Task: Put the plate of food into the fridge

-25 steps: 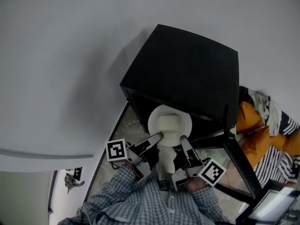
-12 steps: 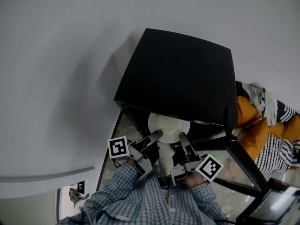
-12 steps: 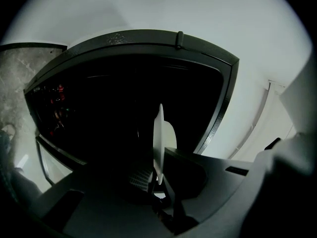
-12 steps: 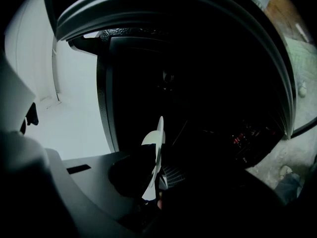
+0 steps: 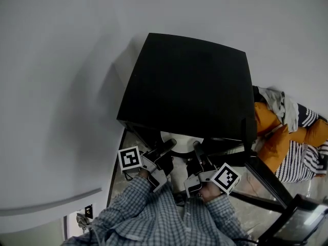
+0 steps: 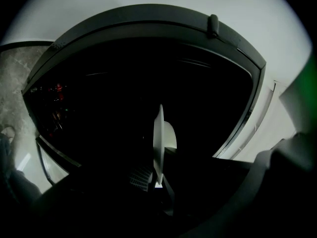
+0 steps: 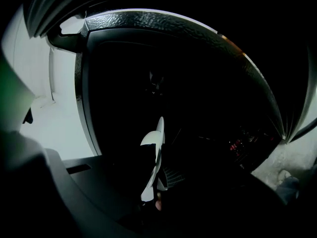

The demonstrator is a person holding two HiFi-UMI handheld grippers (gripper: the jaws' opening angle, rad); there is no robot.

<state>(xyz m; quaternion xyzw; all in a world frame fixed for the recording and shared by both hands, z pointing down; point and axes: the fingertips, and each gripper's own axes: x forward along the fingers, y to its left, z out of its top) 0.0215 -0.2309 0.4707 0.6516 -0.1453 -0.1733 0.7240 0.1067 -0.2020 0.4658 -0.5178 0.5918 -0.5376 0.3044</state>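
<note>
A white plate [image 5: 176, 138] with a pale lump of food is held level between both grippers, and in the head view most of it is hidden under the top of the black fridge [image 5: 189, 83]. My left gripper [image 5: 167, 147] is shut on the plate's left rim, my right gripper [image 5: 197, 150] on its right rim. The left gripper view shows the plate [image 6: 158, 143] edge-on inside the dark fridge opening, with the food [image 6: 170, 138] on it. In the right gripper view the plate [image 7: 158, 150] is edge-on too, food [image 7: 150, 139] beside it.
The fridge door [image 5: 264, 178] stands open at the right. Orange and striped cloth [image 5: 279, 137] lies beyond it. Marble floor [image 5: 119, 176] shows at the left, below a white wall. The fridge's inside is dark, with small red lights [image 6: 57, 88] at one side.
Both grippers have carried the plate forward into the fridge. A second ago the whole plate showed in front of the opening; now only its near edge does.
</note>
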